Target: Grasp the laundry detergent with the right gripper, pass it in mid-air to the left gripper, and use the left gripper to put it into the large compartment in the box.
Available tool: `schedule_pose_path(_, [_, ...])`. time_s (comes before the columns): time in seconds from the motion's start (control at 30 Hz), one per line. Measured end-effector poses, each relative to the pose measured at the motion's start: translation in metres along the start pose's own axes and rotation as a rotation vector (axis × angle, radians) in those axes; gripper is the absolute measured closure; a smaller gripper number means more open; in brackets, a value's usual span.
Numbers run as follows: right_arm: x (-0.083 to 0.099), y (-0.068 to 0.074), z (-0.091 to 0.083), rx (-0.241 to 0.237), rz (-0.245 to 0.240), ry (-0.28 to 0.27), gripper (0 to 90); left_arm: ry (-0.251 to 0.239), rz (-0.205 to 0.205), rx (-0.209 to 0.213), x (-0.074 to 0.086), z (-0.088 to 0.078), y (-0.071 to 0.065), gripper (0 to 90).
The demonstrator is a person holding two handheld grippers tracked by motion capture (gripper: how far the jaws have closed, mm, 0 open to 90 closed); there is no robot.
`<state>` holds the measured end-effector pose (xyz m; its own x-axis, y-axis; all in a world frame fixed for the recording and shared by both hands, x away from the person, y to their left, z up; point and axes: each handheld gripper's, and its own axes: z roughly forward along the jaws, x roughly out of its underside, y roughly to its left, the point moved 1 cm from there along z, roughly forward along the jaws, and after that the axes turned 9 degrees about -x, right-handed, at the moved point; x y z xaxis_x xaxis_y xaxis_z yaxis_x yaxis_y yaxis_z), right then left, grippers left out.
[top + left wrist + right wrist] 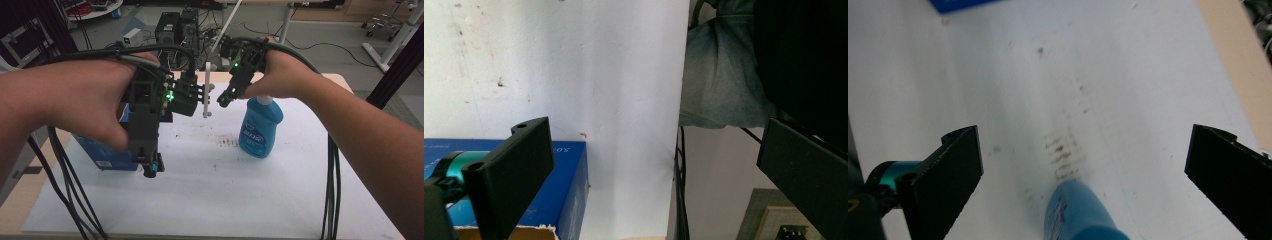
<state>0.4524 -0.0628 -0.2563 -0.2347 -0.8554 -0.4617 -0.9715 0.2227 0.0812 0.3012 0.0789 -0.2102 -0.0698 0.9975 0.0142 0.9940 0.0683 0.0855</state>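
Nothing is grasped yet: the right hand-held gripper [1083,165] hangs with jaws wide apart over the blue spray bottle [260,127] toward the table's far edge, while the left hand-held gripper [649,165], also wide open, hovers by the blue box [569,180] at the left edge.

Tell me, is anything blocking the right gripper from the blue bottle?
Nothing visible is. The right gripper hangs just above the blue bottle, jaws wide open. In the right gripper view, only the bottle's top sits between them, with the stained white sheet behind.
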Motion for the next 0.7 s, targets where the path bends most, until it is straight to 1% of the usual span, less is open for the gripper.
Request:
schedule_pose_path(0.07, [0.002, -0.004, -0.005, 0.024, 0.042, -0.077, 1.0, 0.0, -0.001, 0.001, 0.0, 0.0, 0.0, 1.7])
schedule_pose_path(0.2, [0.01, -0.016, -0.017, 0.061, 0.15, -0.248, 1.0, 0.001, 0.0, 0.001, -0.001, 0.0, 0.0, 1.7])
schedule_pose_path(0.27, [0.016, -0.021, -0.023, 0.093, 0.193, -0.308, 1.0, 0.003, -0.002, 0.001, -0.001, 0.0, 0.0, 1.7])
schedule_pose_path(0.33, [0.022, -0.025, -0.029, 0.11, 0.228, -0.355, 1.0, 0.002, -0.002, 0.002, -0.001, 0.0, 0.0, 1.7])
schedule_pose_path(0.4, [0.029, -0.03, -0.034, 0.123, 0.258, -0.386, 1.0, 0.006, -0.003, 0.001, -0.001, 0.0, 0.001, 1.7])
schedule_pose_path(0.47, [0.036, -0.034, -0.038, 0.122, 0.282, -0.405, 1.0, 0.007, -0.002, 0.0, -0.002, 0.0, 0.001, 1.7])
schedule_pose_path(0.5, [0.04, -0.035, -0.04, 0.13, 0.29, -0.409, 1.0, 0.009, -0.005, 0.002, -0.003, 0.0, 0.001, 1.7])
schedule_pose_path(0.53, [0.044, -0.037, -0.042, 0.138, 0.293, -0.409, 1.0, 0.007, 0.0, 0.002, -0.003, 0.0, 0.002, 1.7])
schedule_pose_path(0.7, [0.068, -0.041, -0.051, 0.145, 0.327, -0.436, 1.0, 0.015, 0.005, 0.003, -0.008, 0.0, 0.001, 1.7])
